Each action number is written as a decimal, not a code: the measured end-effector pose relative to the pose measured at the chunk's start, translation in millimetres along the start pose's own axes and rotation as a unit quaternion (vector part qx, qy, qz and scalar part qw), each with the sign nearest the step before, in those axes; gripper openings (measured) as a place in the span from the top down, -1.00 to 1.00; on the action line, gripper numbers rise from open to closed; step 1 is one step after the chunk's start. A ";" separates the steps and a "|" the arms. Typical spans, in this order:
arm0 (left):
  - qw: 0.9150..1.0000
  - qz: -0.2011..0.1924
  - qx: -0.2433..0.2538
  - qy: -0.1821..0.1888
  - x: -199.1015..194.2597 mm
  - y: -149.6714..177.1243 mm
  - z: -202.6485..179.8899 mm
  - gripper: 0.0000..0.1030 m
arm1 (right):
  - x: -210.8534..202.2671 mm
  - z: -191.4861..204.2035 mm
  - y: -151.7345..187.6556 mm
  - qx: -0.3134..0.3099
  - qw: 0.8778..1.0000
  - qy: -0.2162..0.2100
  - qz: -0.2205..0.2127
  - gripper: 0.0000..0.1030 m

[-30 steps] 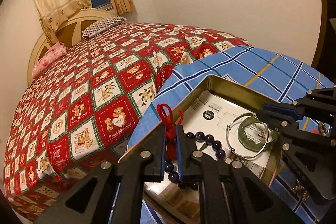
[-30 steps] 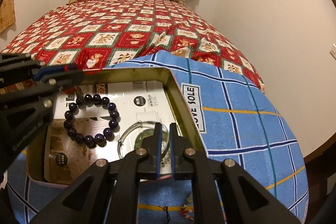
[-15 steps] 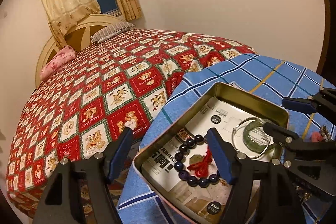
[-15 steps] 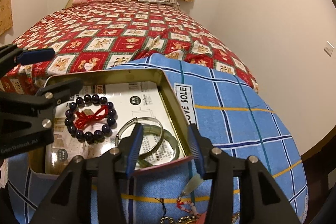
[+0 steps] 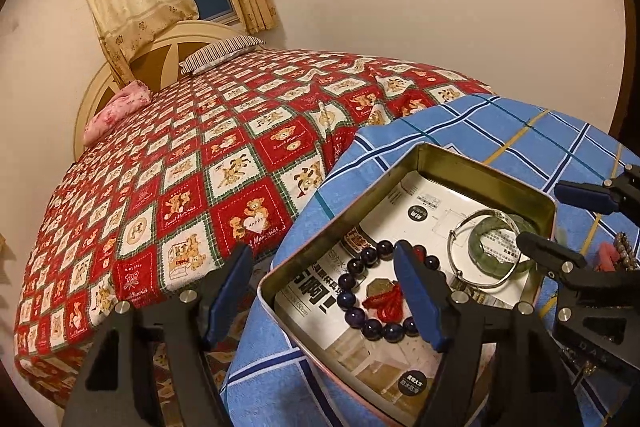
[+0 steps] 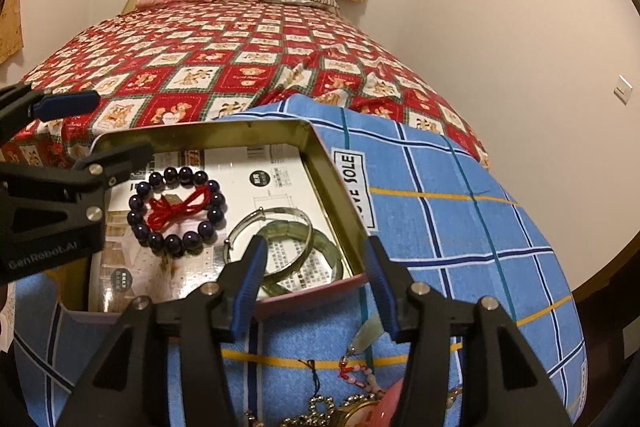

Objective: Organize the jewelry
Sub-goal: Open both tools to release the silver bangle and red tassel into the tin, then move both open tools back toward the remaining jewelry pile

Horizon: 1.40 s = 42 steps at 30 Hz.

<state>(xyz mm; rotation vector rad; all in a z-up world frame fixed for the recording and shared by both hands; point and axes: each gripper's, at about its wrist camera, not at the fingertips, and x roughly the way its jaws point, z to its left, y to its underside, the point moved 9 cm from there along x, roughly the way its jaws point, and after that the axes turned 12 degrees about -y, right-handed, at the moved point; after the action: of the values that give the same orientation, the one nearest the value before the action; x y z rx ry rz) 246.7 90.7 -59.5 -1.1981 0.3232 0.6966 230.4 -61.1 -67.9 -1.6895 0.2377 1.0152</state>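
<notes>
1. Left wrist: left gripper (image 5: 324, 291), jaws apart and empty, hangs over the beaded bracelet (image 5: 384, 291) lying in the tin (image 5: 480, 163); lift straight clear.
2. Right wrist: right gripper (image 6: 314, 285), jaws opening, nothing between them; the bangles (image 6: 288, 255) rest in the tin; next go for the loose jewelry (image 6: 352, 387) on the cloth.

The tin box (image 6: 324, 163) is thin sheet metal, brassy and dully reflective on its inner walls. Lining its floor is glossy printed paper (image 6: 276, 187). On that paper the beaded bracelet (image 6: 176, 211) has dark, polished beads around a matt red cord (image 6: 176, 209). Beside it in the box lie a shiny silver metal bangle (image 6: 276, 223) and a smooth, translucent green stone-like bangle (image 6: 320, 247). Under the box spreads a nubby blue terry-like cloth (image 6: 440, 227). Beyond the box, the bed's quilt (image 5: 180, 179) is matt printed cloth against a smooth painted wooden headboard (image 5: 168, 39).
</notes>
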 end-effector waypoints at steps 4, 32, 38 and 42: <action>1.000 0.001 0.000 0.000 -3.1 3.9 -1.0 -0.41 | -2.8 1.1 0.1 -0.001 1.000 0.001 -0.002 -0.03; 0.999 -0.006 0.008 0.038 -73.9 53.7 -53.4 -0.41 | -70.7 -45.6 89.9 0.064 0.996 0.054 0.005 -0.21; 0.998 -0.016 0.023 0.057 -91.2 57.0 -81.1 -0.41 | -87.1 -70.3 124.4 0.100 0.992 0.076 0.015 -0.22; 0.997 -0.015 0.042 0.065 -94.6 60.8 -101.5 -0.41 | -89.2 -79.0 133.8 0.120 0.990 0.078 0.019 -0.22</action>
<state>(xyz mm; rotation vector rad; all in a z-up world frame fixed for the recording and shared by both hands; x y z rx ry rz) 149.1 -22.2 -85.5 -1.1684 0.4378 0.5757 133.5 -209.7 -93.6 -1.5498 0.4770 0.8457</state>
